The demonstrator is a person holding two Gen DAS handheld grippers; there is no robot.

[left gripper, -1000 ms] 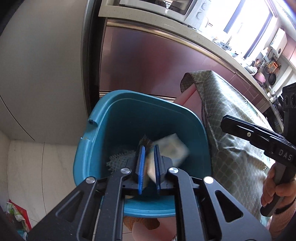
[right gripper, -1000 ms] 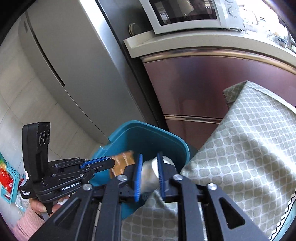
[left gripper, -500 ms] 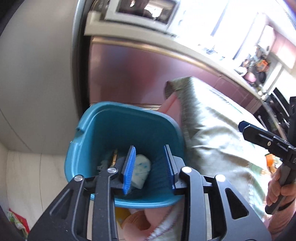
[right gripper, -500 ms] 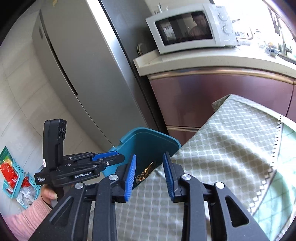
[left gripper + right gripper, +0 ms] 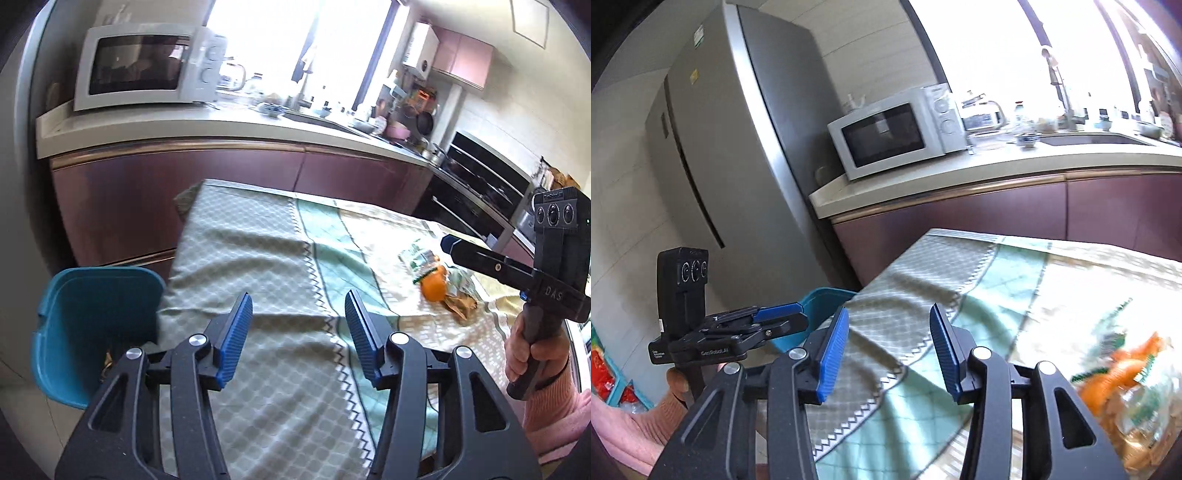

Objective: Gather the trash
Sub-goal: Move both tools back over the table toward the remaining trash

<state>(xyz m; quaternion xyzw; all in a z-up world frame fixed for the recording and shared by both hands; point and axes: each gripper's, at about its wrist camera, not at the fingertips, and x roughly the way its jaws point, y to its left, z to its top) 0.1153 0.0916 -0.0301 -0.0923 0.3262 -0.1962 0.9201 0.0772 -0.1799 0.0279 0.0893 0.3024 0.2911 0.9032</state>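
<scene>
A teal bin (image 5: 88,325) stands on the floor at the table's left end, and its rim (image 5: 827,295) shows in the right wrist view. My left gripper (image 5: 298,332) hangs over the patterned tablecloth (image 5: 258,258), its jaws opening with nothing between them. My right gripper (image 5: 888,350) is likewise over the cloth, jaws opening and empty. Trash lies farther right on the table: an orange piece (image 5: 434,286) among crumpled wrappers (image 5: 421,258), blurred at the right gripper's lower right (image 5: 1123,373).
A kitchen counter (image 5: 221,125) with a microwave (image 5: 144,66) runs behind the table. A tall grey fridge (image 5: 738,166) stands left of it. An oven (image 5: 480,184) sits at the right. Colourful packets (image 5: 605,373) lie on the floor by the left hand.
Both grippers let their trash drop into the bin, opened, then rose and swung right from the bin to above the table. The bin now sits at the lower left.
</scene>
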